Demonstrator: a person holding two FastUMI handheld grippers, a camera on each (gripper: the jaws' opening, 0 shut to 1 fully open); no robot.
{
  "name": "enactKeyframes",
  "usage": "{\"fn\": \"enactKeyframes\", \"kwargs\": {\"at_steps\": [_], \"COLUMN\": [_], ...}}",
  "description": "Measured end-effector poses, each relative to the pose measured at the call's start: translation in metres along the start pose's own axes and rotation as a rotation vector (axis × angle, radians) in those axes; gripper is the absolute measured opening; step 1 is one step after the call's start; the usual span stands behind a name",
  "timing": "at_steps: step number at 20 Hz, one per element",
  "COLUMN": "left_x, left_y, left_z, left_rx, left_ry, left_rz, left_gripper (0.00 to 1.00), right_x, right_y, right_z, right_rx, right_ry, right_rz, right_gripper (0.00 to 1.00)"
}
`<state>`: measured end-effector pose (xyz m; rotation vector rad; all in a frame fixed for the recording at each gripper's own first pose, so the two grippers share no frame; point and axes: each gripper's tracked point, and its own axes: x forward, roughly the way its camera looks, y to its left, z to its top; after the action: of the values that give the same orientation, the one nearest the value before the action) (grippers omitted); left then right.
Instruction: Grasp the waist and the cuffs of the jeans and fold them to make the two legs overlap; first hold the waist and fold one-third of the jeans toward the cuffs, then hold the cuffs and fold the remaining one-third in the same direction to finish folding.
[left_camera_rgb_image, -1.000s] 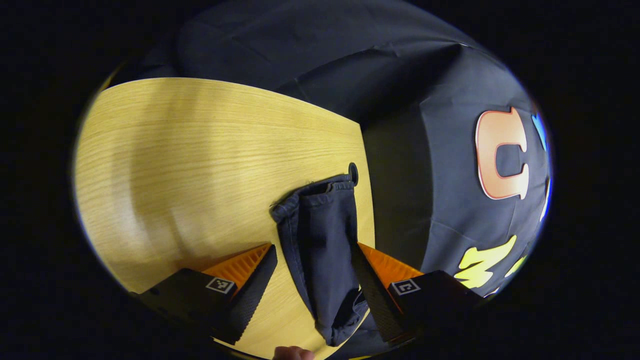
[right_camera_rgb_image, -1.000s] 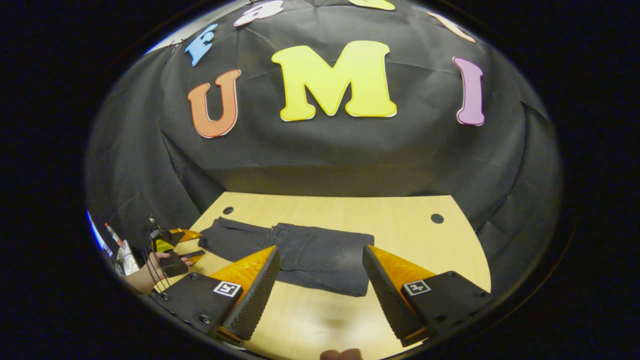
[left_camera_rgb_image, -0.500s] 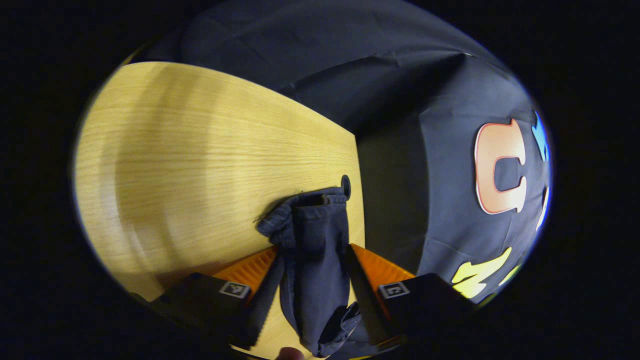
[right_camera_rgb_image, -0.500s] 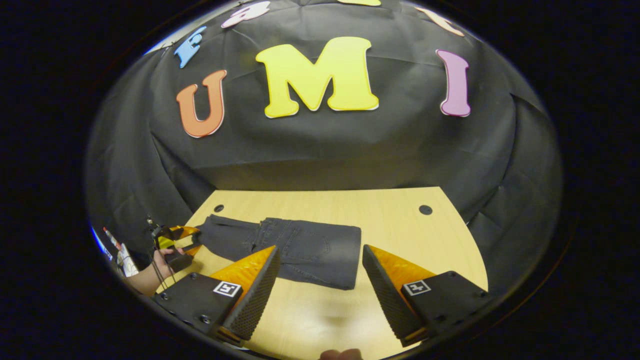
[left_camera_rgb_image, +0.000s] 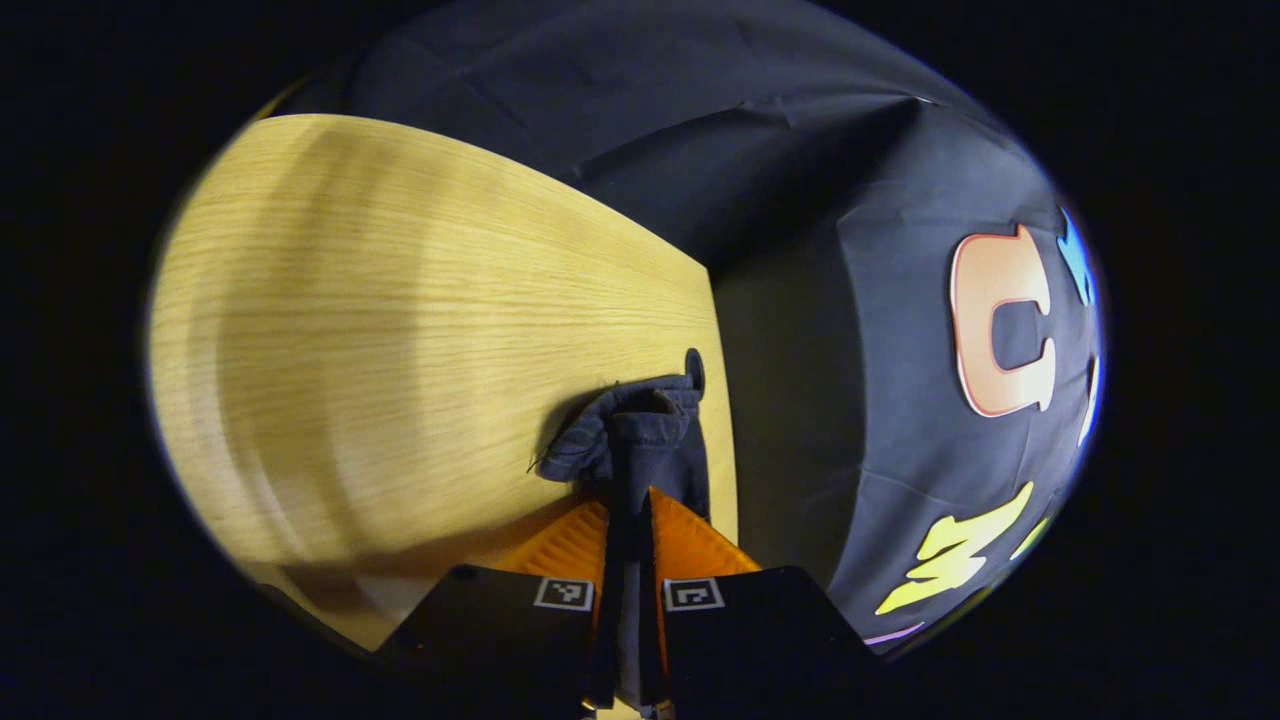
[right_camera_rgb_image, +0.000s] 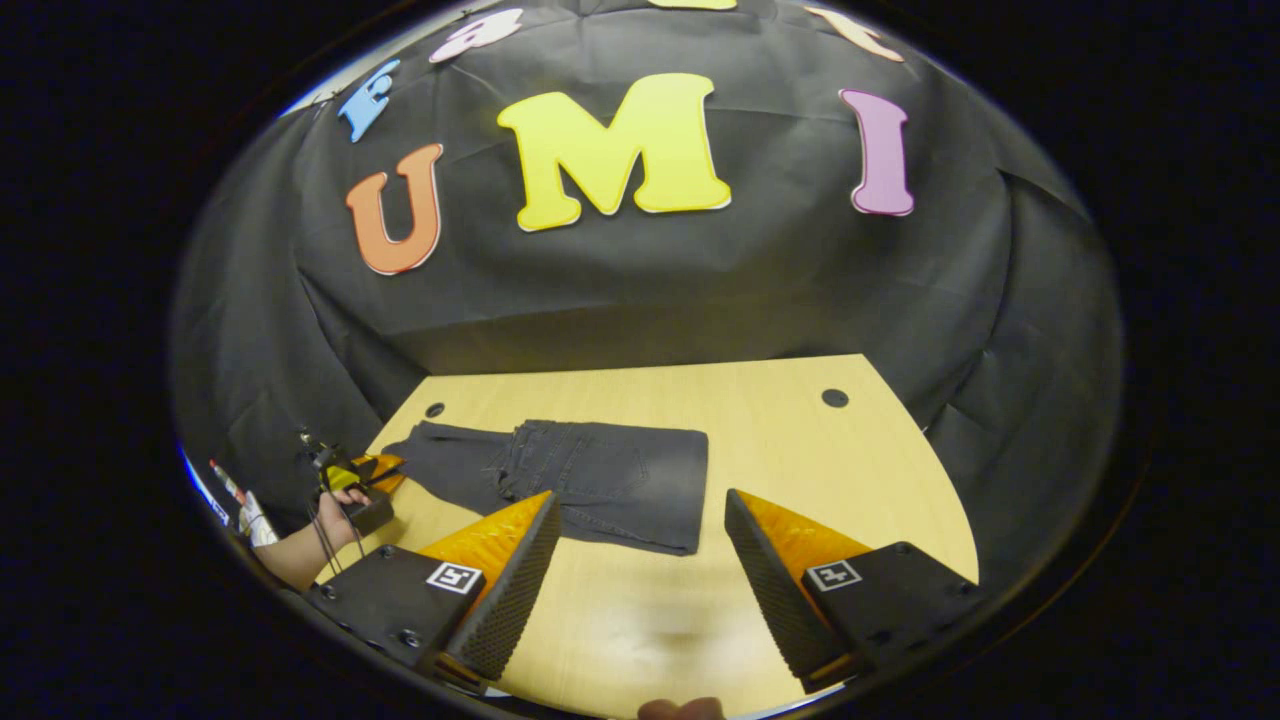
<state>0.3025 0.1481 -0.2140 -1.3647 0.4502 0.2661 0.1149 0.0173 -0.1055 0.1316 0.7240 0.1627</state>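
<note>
Right — the jeans (right_camera_rgb_image: 590, 482) are lying flat on the pale wood-grain table (right_camera_rgb_image: 800, 470), dark soft denim, waist third already folded over into a blunt rectangle, with the thinner leg end trailing left toward a round hole (right_camera_rgb_image: 435, 410) near the far-left corner. In the left gripper view, the cuffs (left_camera_rgb_image: 630, 430) are bunching into a rumpled wad just beside that hole (left_camera_rgb_image: 694, 362), and the left gripper (left_camera_rgb_image: 628, 545) is pinching them — ribbed fingers (left_camera_rgb_image: 565, 545) pressing the cloth from both sides. In the right gripper view, a bare hand (right_camera_rgb_image: 340, 500) is holding that gripper low at the table's left edge. The right gripper (right_camera_rgb_image: 640, 560) is hovering over the near side, its dimpled fingers (right_camera_rgb_image: 510, 590) spread wide, nothing between them.
</note>
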Motion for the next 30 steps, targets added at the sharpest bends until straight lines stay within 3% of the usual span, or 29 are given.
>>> {"fn": "enactKeyframes", "kwargs": {"at_steps": [3,10,14,18,22,26,30], "left_x": [-0.018,-0.068,-0.088,-0.095,-0.070,-0.030,0.003], "left_y": [-0.036,-0.144,-0.214,-0.246,-0.230,-0.174,-0.112], "left_z": [-0.002,-0.042,-0.109,-0.198,-0.279,-0.347,-0.378], "left_rx": [0.075,0.388,0.594,0.917,1.193,1.435,1.548], "left_ry": [-0.001,-0.009,0.003,0.022,0.019,0.045,0.098], "left_rz": [-0.075,-0.172,-0.221,-0.243,-0.244,-0.207,-0.102], "left_gripper": [0.08,0.06,0.06,0.07,0.07,0.07,0.08], "right_x": [-0.011,-0.047,-0.077,-0.105,-0.126,-0.137,-0.129], "right_y": [-0.008,-0.021,-0.049,-0.094,-0.141,-0.187,-0.209], "right_z": [0.002,0.001,-0.013,-0.029,-0.054,-0.089,-0.111], "right_rx": [0.001,0.063,0.120,0.197,0.272,0.325,0.345], "right_ry": [-0.031,-0.115,-0.167,-0.207,-0.207,-0.163,-0.096], "right_rz": [-0.015,-0.001,-0.031,-0.103,-0.191,-0.274,-0.297], "right_gripper": [1.00,1.00,1.00,1.00,0.98,0.98,0.98]}}
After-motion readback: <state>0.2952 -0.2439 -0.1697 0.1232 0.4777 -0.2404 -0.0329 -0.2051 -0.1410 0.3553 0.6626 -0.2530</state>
